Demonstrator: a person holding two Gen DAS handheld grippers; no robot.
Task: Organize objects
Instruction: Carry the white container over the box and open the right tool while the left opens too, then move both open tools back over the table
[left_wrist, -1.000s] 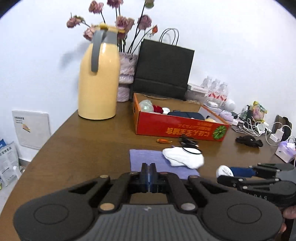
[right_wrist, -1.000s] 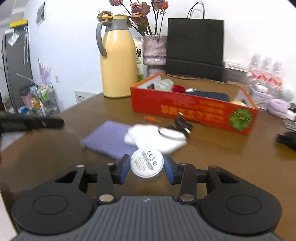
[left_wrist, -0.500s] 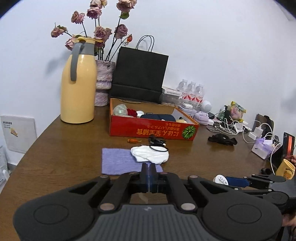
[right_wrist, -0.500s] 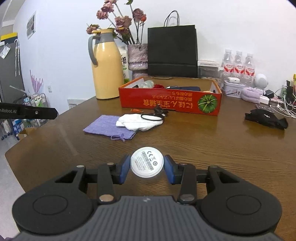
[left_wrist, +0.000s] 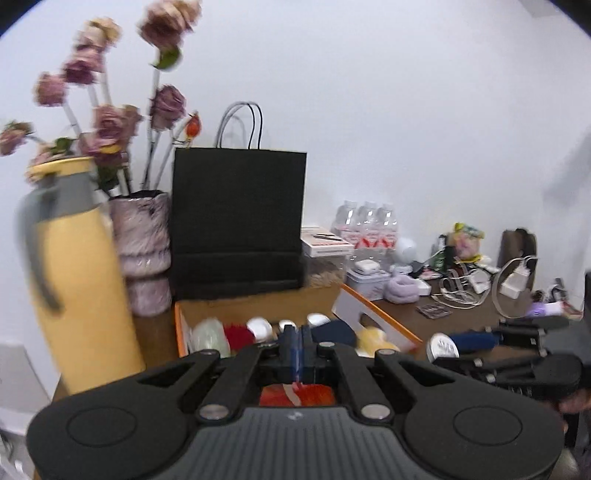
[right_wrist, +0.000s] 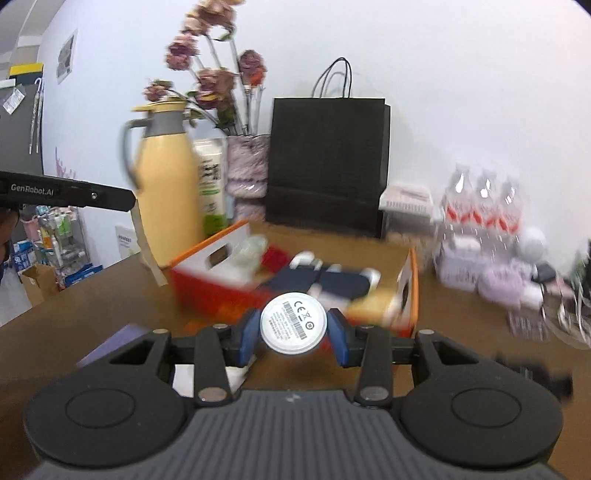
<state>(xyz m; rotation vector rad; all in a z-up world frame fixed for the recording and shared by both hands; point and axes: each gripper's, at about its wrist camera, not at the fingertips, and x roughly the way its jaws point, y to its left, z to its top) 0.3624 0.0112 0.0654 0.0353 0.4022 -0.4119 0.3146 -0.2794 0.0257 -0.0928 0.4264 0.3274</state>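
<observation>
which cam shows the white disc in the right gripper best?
Right wrist: the white disc faces the lens, printed label visible, clamped by the right gripper. Left wrist shows it small and blurred at the right.

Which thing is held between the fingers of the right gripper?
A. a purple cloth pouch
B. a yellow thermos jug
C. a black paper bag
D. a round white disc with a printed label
D: in the right wrist view the right gripper has its blue pads against both sides of the round white disc, whose label faces the camera.
</observation>
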